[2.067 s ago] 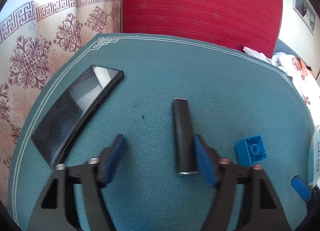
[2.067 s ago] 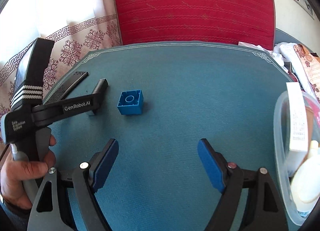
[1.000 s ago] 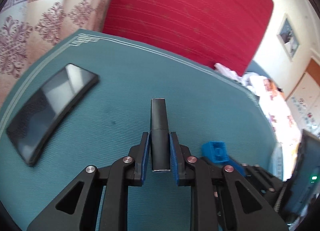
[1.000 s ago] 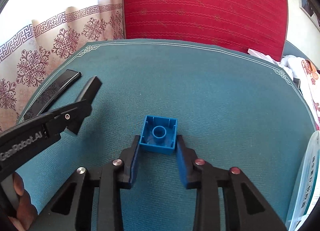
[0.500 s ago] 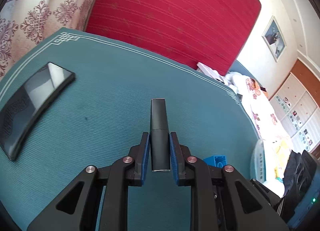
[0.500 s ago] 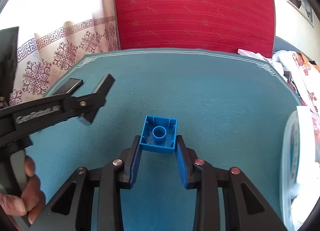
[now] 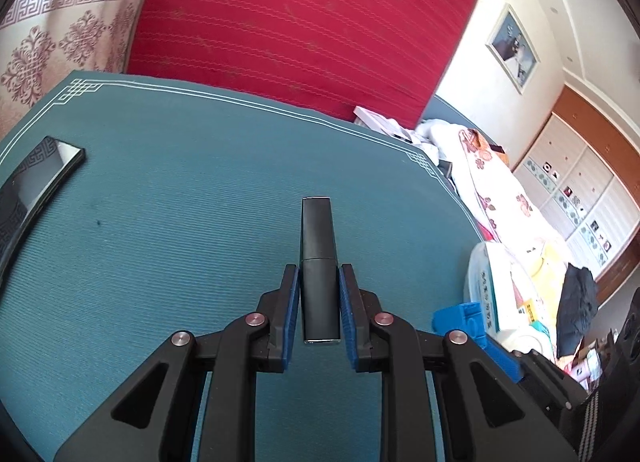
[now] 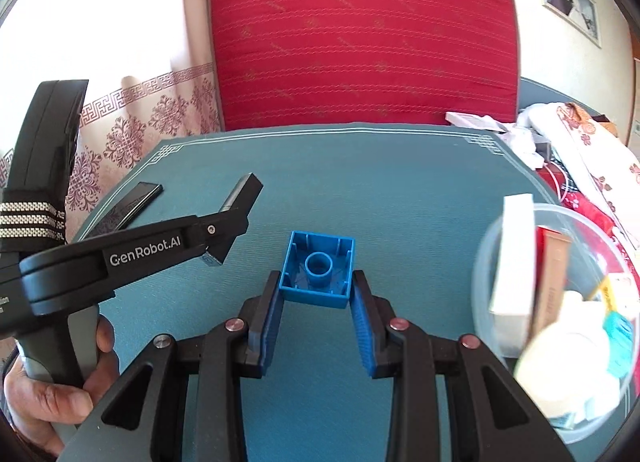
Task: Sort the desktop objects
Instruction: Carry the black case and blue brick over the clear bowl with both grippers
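Note:
My left gripper is shut on a slim black stick-shaped device, held above the teal mat and pointing away from the camera. In the right wrist view that same device juts from the left gripper at the left. My right gripper is shut on a blue toy brick, hollow underside facing the camera, lifted over the mat. A clear plastic bowl with several items stands at the right. The brick shows by the bowl in the left wrist view.
A black phone lies at the mat's left edge, also the phone in the right wrist view. A red upright cushion backs the table. Patterned cloth lies off the right edge. A person's hand grips the left tool's handle.
Both grippers have closed on their objects and lifted them; since then both have swung to the right, bringing the bowl into view. The phone has slid toward the left edge of the left view.

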A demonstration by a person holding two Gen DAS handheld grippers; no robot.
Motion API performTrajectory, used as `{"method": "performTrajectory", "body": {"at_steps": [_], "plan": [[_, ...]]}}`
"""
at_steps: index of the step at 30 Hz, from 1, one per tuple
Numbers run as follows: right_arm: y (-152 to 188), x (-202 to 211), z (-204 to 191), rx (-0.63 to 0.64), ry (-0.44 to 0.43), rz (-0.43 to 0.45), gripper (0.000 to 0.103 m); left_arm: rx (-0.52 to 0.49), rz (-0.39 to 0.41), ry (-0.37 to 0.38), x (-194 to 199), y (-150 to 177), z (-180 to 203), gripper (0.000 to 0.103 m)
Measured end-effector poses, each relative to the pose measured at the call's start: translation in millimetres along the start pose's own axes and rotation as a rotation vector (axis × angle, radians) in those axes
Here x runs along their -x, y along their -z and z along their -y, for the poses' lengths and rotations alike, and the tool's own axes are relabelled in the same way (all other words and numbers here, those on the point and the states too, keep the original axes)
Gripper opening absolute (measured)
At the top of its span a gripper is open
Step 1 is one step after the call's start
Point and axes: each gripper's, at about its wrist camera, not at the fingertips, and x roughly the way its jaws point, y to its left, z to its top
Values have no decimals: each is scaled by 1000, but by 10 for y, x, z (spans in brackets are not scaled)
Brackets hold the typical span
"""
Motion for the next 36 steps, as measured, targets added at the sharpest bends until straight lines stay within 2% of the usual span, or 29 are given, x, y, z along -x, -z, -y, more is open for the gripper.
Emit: {"method": "performTrajectory", "body": {"at_steps": [10, 22, 28, 36], "plan": [[25, 393, 376, -38, 107, 68, 36, -71, 22, 29, 113, 73, 308, 22], [169, 714, 1042, -187, 229, 94, 36, -165, 17, 56, 164, 171, 664, 22], [167, 754, 1245, -210, 273, 107, 36, -215, 16, 72, 159, 258, 850, 22], [195, 635, 1532, -255, 319, 62, 36, -273, 4, 86, 171, 362, 1000, 22]]}}
